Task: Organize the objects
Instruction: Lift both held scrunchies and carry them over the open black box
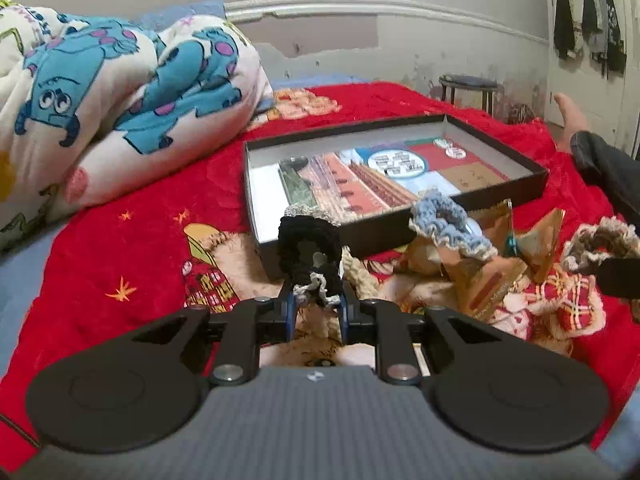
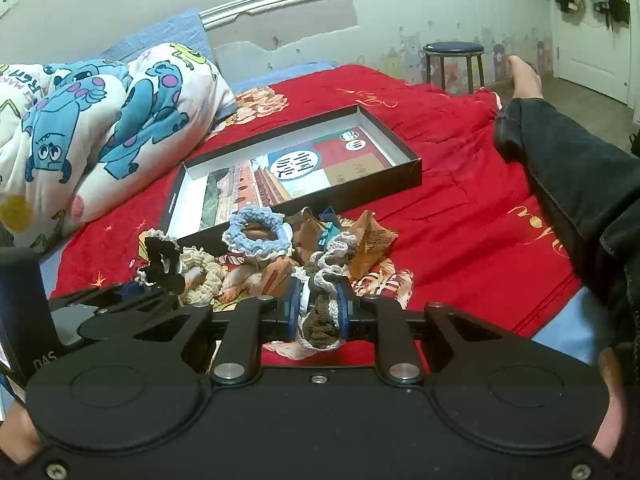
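Observation:
My left gripper (image 1: 318, 292) is shut on a black scrunchie with pale trim (image 1: 308, 240), held just above the red blanket near the front corner of a shallow black box (image 1: 536, 172). In the right wrist view that same black scrunchie (image 2: 160, 260) shows at the left. My right gripper (image 2: 322, 304) is shut on a brown scrunchie with white trim (image 2: 320, 320), lifted off the pile. A blue scrunchie (image 2: 256, 232) and a cream scrunchie (image 2: 200, 272) lie on the blanket in front of the box (image 2: 412, 164), whose floor holds printed cards.
Gold-brown foil packets (image 2: 372, 244) and a teal clip (image 2: 330, 232) lie by the scrunchies. A rolled cartoon quilt (image 2: 100, 120) fills the left side of the bed. A person's leg in dark trousers (image 2: 560, 160) stretches along the right. A stool (image 2: 454, 50) stands by the wall.

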Demonstrator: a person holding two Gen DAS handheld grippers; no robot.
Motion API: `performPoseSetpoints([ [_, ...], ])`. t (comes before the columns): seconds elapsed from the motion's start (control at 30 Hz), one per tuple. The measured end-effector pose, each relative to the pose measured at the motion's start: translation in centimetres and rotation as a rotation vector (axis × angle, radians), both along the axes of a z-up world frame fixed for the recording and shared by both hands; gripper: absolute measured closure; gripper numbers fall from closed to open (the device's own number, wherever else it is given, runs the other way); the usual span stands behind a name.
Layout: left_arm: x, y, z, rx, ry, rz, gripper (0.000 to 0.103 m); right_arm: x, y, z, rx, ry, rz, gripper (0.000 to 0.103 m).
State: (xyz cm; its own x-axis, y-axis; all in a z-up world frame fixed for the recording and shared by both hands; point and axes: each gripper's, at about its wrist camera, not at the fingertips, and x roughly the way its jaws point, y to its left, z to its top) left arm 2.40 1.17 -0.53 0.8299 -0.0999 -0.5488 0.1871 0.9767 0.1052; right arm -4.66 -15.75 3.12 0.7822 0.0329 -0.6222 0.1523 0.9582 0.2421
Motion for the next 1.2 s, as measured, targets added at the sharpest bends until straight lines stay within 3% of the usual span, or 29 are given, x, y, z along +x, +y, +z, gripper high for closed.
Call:
performPoseSetpoints([
  [0.23,-1.2,0.5,1.4,-0.062,-0.106,-0.022,0.078,0.1,-0.1,0.1,0.015,-0.009,0.01,0.084],
  [0.4,-1.4,0.9,2.2,-0.136,-0.122,-0.056,0.073,0.2,0.1,0.5,0.026,-0.03,0.024,0.084],
  [0.57,-1.4,-0.2,1.8,-0.118,-0.099,-0.109,0.072,0.2,0.0,0.5,0.037,-0.03,0.026,0.084],
  [0.77,-1.0,-0.6,1.0,-0.115,-0.05,-0.12,0.083,0.3,-0.2,0.4,0.044,-0.031,0.027,0.084],
  [1.2,-1.1,0.3,2.2,-0.144,-0.12,-0.05,0.083,1.4,0.3,2.0,0.087,-0.071,0.068,0.084],
])
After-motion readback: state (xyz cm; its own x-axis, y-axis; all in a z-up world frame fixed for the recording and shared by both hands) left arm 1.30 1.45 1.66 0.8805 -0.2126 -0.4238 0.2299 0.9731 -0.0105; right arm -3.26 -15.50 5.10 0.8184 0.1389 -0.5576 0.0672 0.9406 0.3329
